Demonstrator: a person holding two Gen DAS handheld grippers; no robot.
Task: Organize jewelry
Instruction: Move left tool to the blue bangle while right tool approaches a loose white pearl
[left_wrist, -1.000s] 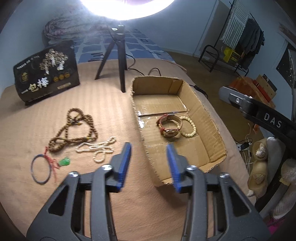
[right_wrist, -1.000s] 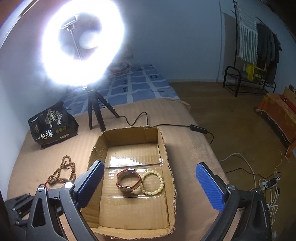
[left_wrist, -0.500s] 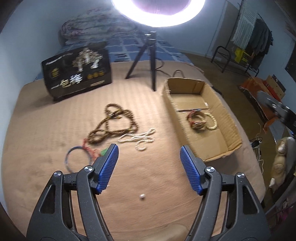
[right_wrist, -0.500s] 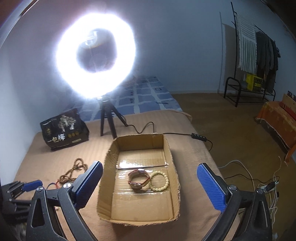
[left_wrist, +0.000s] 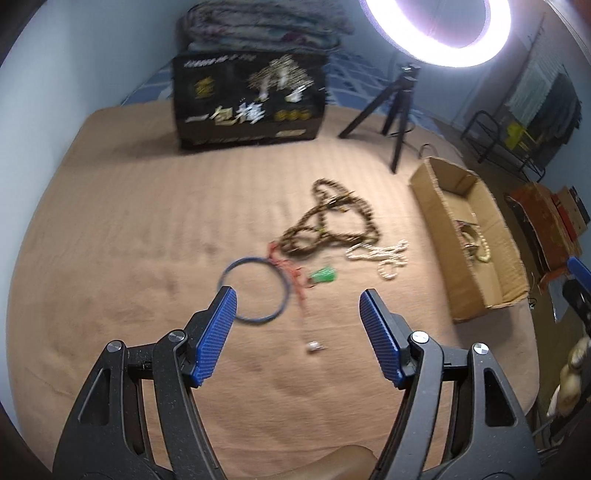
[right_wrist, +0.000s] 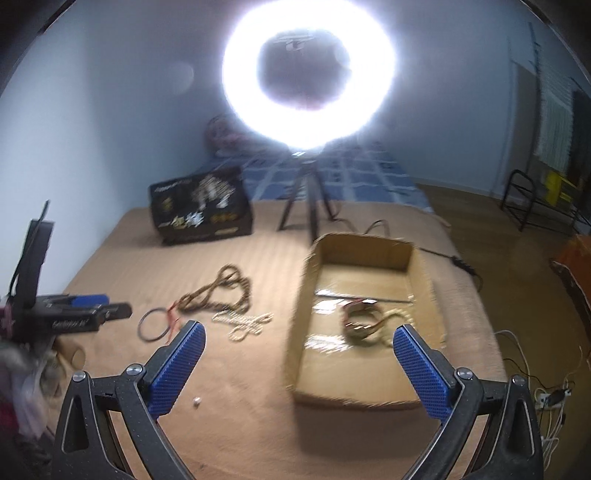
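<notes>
Both grippers stood wide open and empty. From its own wrist view the left gripper (left_wrist: 298, 301) hung over the tan blanket (left_wrist: 129, 258) with nothing between its blue pads (left_wrist: 216, 332), and the right gripper (right_wrist: 295, 341) showed the same wide gap.

Taking the cardboard box (left_wrist: 495, 295) as the landmark: a watch (right_wrist: 360, 319) and a pale bead bracelet (left_wrist: 484, 251) already lay inside it, so part of the sorting looked done. Outside the box, on the side facing the left gripper, lay the rest: a white bead strand (left_wrist: 384, 256) nearest the box wall, a long brown bead necklace (left_wrist: 328, 225) beyond that, then a green pendant on a red cord (left_wrist: 323, 276), and farthest from the box a blue bangle (left_wrist: 253, 290). A small loose bead (left_wrist: 314, 346) sat apart from the box, nearer the camera.

The step in hand seemed to be the reach for the next loose piece, probably the bangle or the pendant, which lay just ahead of the left pads. That pick would call for lowering the pads to the blanket and closing on a thin, flat item, with the tangled cord likely to drag along.

Room was generous on the side away from the box; a black printed bag (left_wrist: 251, 99) and a ring-light tripod (left_wrist: 399, 110) stood well behind the jewelry. The box's raised wall would need clearing on the carry.
</notes>
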